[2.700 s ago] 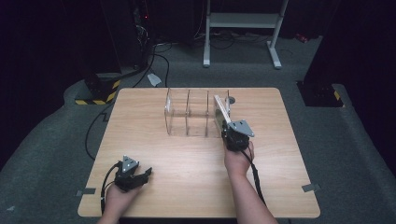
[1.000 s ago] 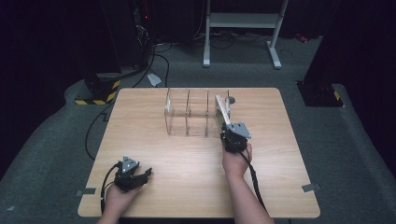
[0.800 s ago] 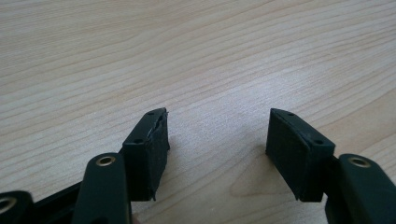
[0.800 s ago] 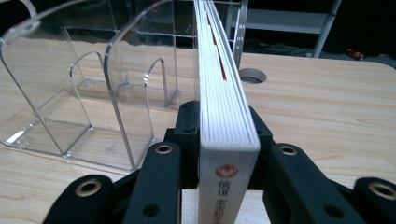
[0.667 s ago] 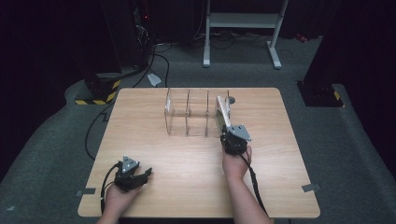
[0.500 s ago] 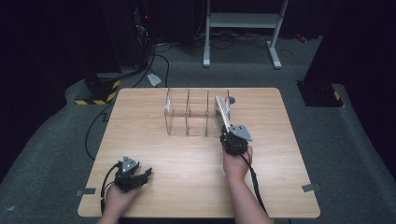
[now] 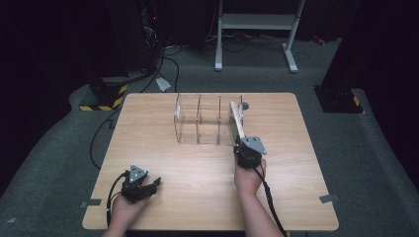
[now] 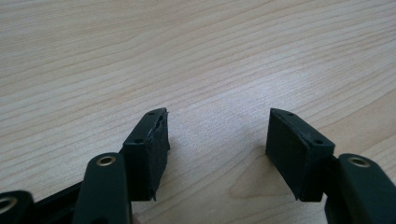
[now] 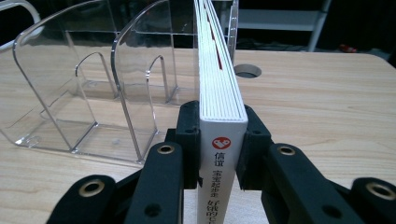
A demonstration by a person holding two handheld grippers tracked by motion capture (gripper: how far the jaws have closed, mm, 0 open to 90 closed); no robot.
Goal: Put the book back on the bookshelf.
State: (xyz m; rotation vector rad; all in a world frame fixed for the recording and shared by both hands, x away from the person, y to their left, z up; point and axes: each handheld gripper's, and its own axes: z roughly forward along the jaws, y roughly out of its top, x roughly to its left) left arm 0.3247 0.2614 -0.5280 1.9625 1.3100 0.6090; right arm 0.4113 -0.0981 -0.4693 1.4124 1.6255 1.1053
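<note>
A white book stands on edge with its far end in the rightmost slot of a clear acrylic rack. My right gripper is shut on the book's near end. In the right gripper view the pads of the right gripper press both covers of the book, spine toward me; the jaws have just been closing on it. The rack's dividers stand to its left. My left gripper rests at the table's near left, open, and in the left gripper view the left gripper has only bare wood between its pads.
The wooden table has a round cable hole behind the rack's right end. The rack's other slots hold nothing. Dark floor, cables and a white stand frame lie beyond the far edge.
The right gripper with the book has shifted slightly toward the near edge. The left gripper has kept still.
</note>
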